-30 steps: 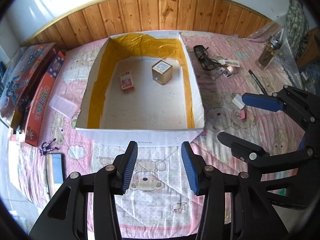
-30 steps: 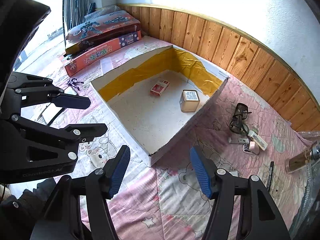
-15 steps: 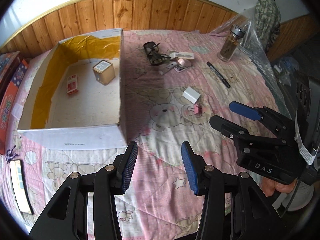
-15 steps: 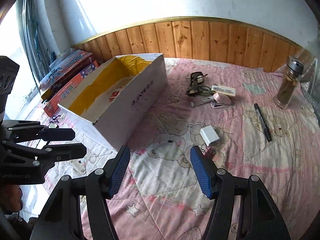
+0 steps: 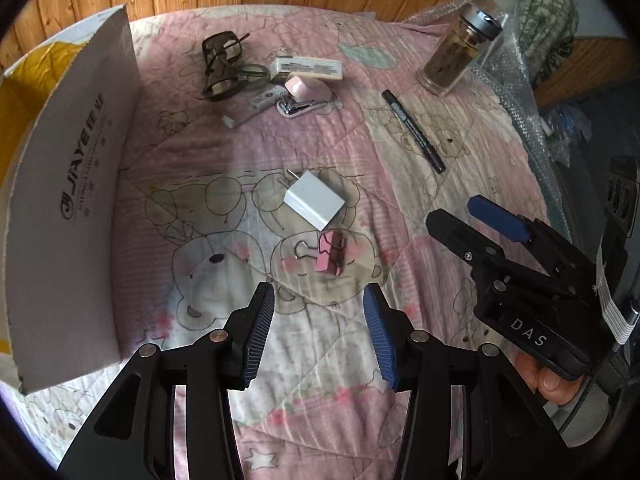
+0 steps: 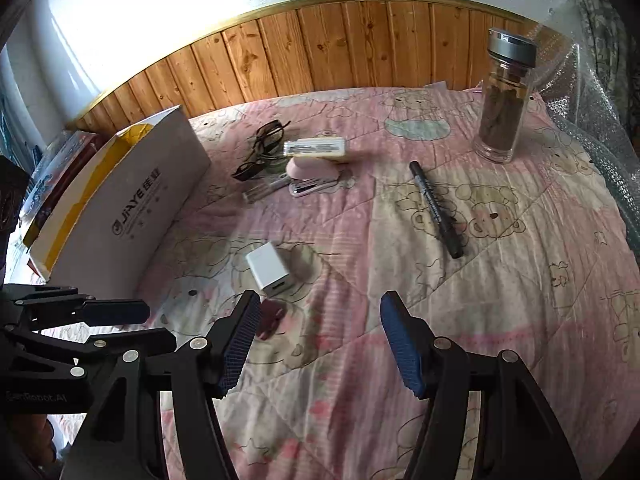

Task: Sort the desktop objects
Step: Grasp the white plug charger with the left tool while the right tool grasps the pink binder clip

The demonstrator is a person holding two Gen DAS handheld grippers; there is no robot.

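Note:
My left gripper (image 5: 318,320) is open and empty, hovering just short of a pink binder clip (image 5: 330,256) on the pink quilt. A white charger plug (image 5: 314,200) lies right behind the clip. My right gripper (image 6: 320,312) is also open and empty; the charger (image 6: 268,268) and the clip (image 6: 270,318) sit by its left finger. Each gripper shows in the other's view: the right gripper (image 5: 452,210) to the right of the clip, the left gripper (image 6: 158,324) at the lower left. Further back lie a black marker (image 5: 414,136), a pink stapler (image 5: 304,96) and dark glasses (image 5: 220,64).
A white cardboard box (image 5: 80,200) with a yellow lining stands at the left, its wall close to my left gripper. A glass bottle (image 6: 504,100) stands at the back right beside bubble wrap. A flat white pack (image 6: 316,147) rests behind the stapler. Wood panelling borders the far side.
Both grippers swung from over the cardboard box to the right and came down close over the loose objects. The box now sits at the left edge. Both stayed open.

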